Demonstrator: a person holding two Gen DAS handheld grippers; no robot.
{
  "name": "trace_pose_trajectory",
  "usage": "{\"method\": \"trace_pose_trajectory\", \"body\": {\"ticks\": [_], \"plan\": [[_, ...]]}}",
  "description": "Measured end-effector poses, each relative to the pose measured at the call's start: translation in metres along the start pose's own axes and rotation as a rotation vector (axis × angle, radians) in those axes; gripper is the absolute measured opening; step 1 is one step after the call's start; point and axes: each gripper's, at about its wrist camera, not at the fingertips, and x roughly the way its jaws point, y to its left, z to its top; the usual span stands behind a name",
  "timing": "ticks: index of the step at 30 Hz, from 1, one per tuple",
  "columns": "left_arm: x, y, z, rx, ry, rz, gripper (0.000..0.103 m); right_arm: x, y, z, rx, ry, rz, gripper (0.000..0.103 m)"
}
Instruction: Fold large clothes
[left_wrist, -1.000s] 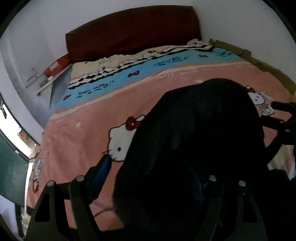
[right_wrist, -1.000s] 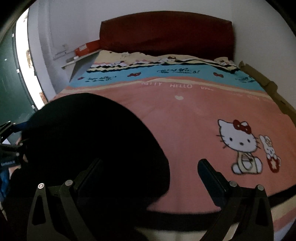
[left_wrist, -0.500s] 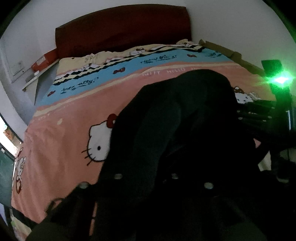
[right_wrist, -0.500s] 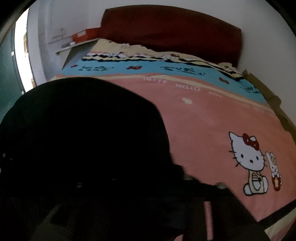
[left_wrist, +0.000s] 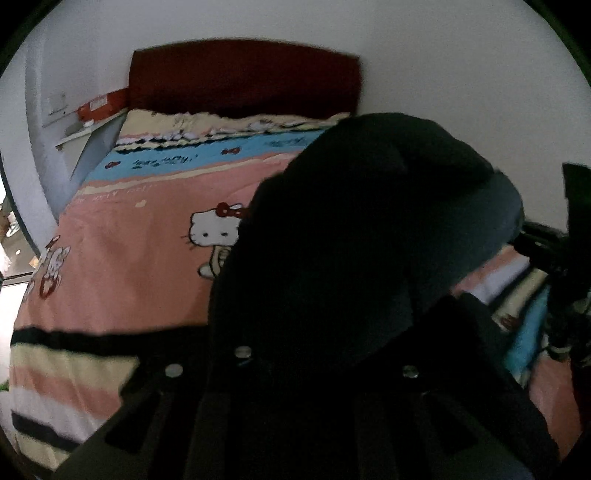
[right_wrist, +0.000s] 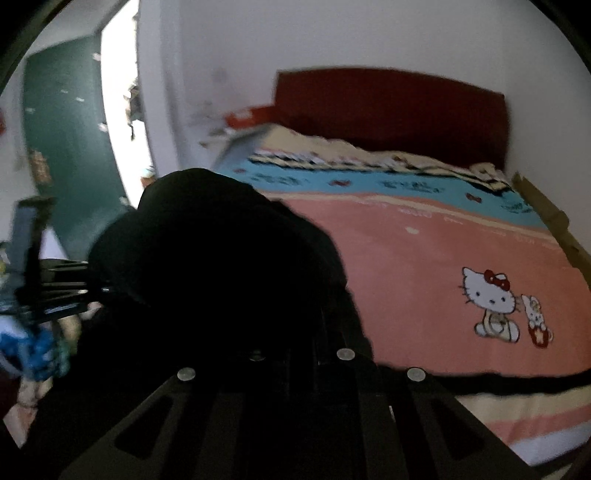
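Observation:
A large black garment (left_wrist: 369, 240) bulges up in front of the left wrist camera and hides my left gripper's (left_wrist: 321, 343) fingertips. The jaws stand shut on its cloth. In the right wrist view the same black garment (right_wrist: 221, 266) drapes over my right gripper (right_wrist: 299, 347), which is likewise shut on the fabric. The garment hangs lifted between the two grippers, above the near end of the bed (left_wrist: 129, 258). The other gripper's black frame shows at the right edge of the left view and the left edge of the right view.
The bed carries a pink cartoon-cat blanket (right_wrist: 461, 258) with a blue band and a dark red headboard (right_wrist: 388, 110). A shelf with a red box (left_wrist: 98, 109) stands left of the bed. A green door (right_wrist: 66, 140) is at the far left.
Both grippers went from open to shut on the black garment, then pulled back and up, lifting it off the blanket. More of the bed's near striped edge shows now.

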Motion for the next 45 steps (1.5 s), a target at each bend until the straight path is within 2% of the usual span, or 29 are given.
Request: {"method": "trace_pose_trajectory", "body": {"ticks": [3,7,11,14,19,23,26,27,28,29,30,33,40,45], "plan": [[-0.042,-0.014,-0.041,0.037,-0.018,-0.015,0.01,-0.053,0.022,-0.036,-0.003,-0.04,0.059,0.008],[-0.058,-0.027,-0.087,0.038,0.018,-0.029,0.01,-0.091,0.051,-0.089,-0.013,-0.031,0.085,0.008],[-0.057,-0.041,-0.125,0.067,0.039,-0.011,0.009,-0.099,0.062,-0.128,0.005,0.016,0.082,0.008],[-0.046,-0.046,-0.147,0.068,0.054,0.002,0.009,-0.089,0.065,-0.152,-0.011,0.072,0.044,0.008],[-0.036,-0.053,-0.155,0.099,0.067,0.057,0.012,-0.056,0.069,-0.184,-0.094,0.187,-0.026,0.009],[-0.037,-0.062,-0.154,0.136,0.08,0.099,0.015,-0.055,0.065,-0.183,-0.076,0.181,-0.033,0.009],[-0.041,-0.069,-0.155,0.155,0.084,0.127,0.023,-0.058,0.064,-0.182,-0.09,0.18,-0.047,0.018],[-0.043,-0.073,-0.156,0.161,0.084,0.137,0.031,-0.058,0.064,-0.182,-0.091,0.184,-0.049,0.025],[-0.046,-0.076,-0.159,0.166,0.082,0.143,0.035,-0.059,0.064,-0.183,-0.092,0.187,-0.052,0.038],[-0.049,-0.08,-0.161,0.176,0.075,0.153,0.043,-0.06,0.063,-0.184,-0.091,0.19,-0.057,0.046],[-0.052,-0.084,-0.164,0.185,0.064,0.159,0.044,-0.062,0.061,-0.185,-0.082,0.194,-0.062,0.059],[-0.062,-0.089,-0.174,0.203,0.042,0.163,0.045,-0.066,0.059,-0.187,-0.065,0.194,-0.06,0.06],[-0.091,-0.081,-0.194,0.153,0.067,0.136,0.045,-0.091,0.062,-0.196,-0.048,0.198,-0.059,0.061],[-0.113,-0.069,-0.182,0.1,0.061,0.14,0.045,-0.116,0.063,-0.193,-0.052,0.187,-0.057,0.061]]}}
